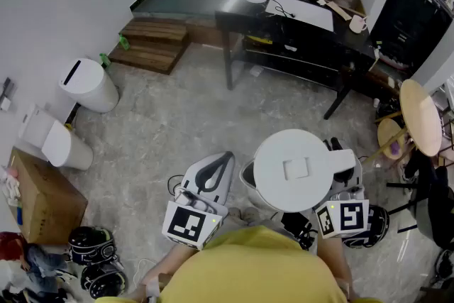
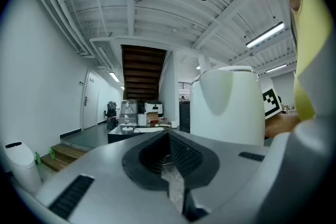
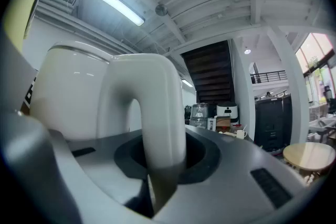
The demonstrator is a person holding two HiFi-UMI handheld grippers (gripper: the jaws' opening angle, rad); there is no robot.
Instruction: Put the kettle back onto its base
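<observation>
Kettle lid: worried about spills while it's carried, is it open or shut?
Shut: seen from above, the lid lies flat across the top of the kettle, with no raised edge.

Legible text, brands, numbers: none showing. Black-and-white square markers, carrying no letters or digits, are sitting on the left marker cube [image 1: 190,222] and the right marker cube [image 1: 342,217], behind the fingers.

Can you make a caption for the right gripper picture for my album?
The right gripper clamps the curved handle of the white kettle, a dark staircase far behind.
</observation>
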